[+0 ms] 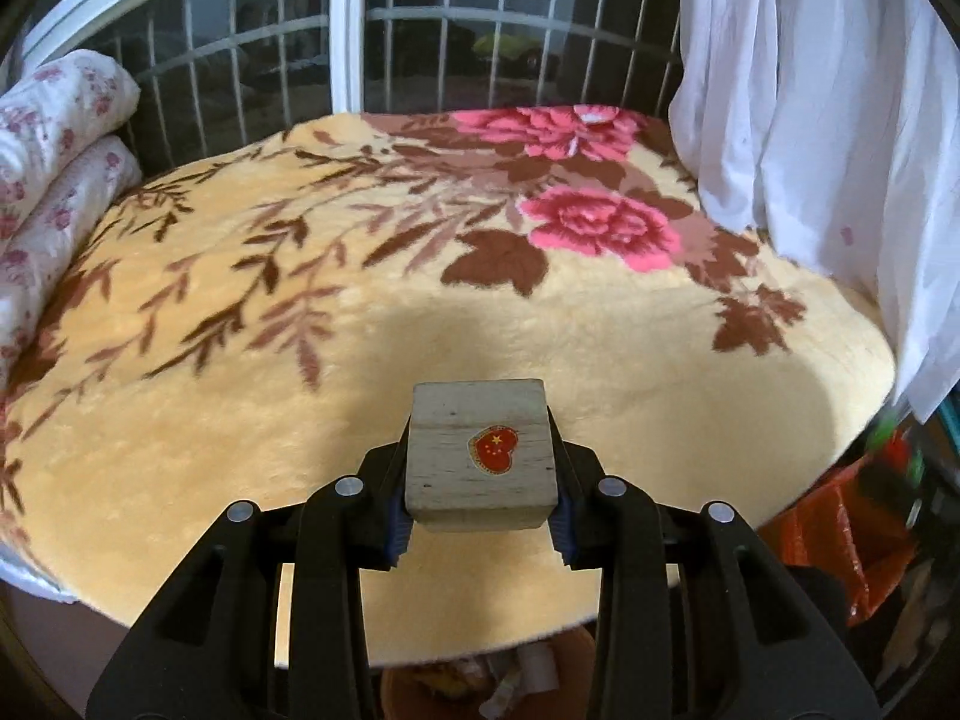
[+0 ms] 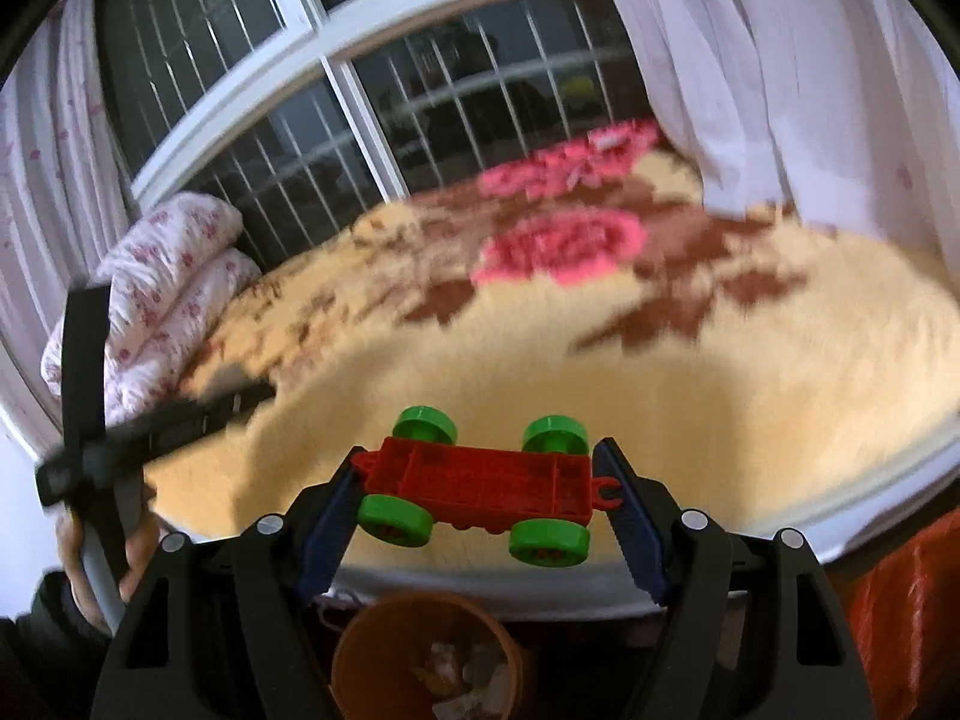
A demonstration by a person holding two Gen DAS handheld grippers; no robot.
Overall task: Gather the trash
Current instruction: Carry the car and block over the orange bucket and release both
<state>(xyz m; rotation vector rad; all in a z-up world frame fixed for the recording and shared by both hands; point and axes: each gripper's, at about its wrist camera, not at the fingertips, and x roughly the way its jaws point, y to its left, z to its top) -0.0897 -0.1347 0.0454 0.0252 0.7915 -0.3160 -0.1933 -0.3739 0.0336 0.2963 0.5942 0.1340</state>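
Item 1: wooden block [image 1: 480, 450], pale, square-edged, clamped between the pads of the left gripper [image 1: 483, 516] and carried clear above the blanket [image 1: 240, 420]. Sticker [image 1: 493, 450] on its upper face: a red heart with yellow stars. No lettering legible.

Item 2: toy cart [image 2: 480, 480], red chassis on four green wheels, upside down with wheels toward the camera, gripped end to end by the right gripper [image 2: 480, 495], jaws set wide around its length. No brand mark readable.

Item 3: bin [image 2: 429, 654], round, orange-brown, on the floor at the bed's near edge, directly under the right gripper in that view; pale scraps already lie inside. In the left wrist view only part of it shows, between the gripper arms.

Item 4: a person's hand [image 2: 102, 546] on the handle of the left tool, at the left edge of the right wrist view.

Surroundings: floral blanket, rolled quilt [image 1: 60, 150] at left, white curtain [image 1: 810, 120] at right, barred window [image 1: 420, 30] behind, orange bag [image 1: 840, 540] beside the bed.

Step in hand, as judged: both pieces lifted off the bed and on the way to the bin.

Next move calls for: each gripper brought over the bin's mouth and opened there. The cart looks nearly placed; the block appears to need carrying nearer first
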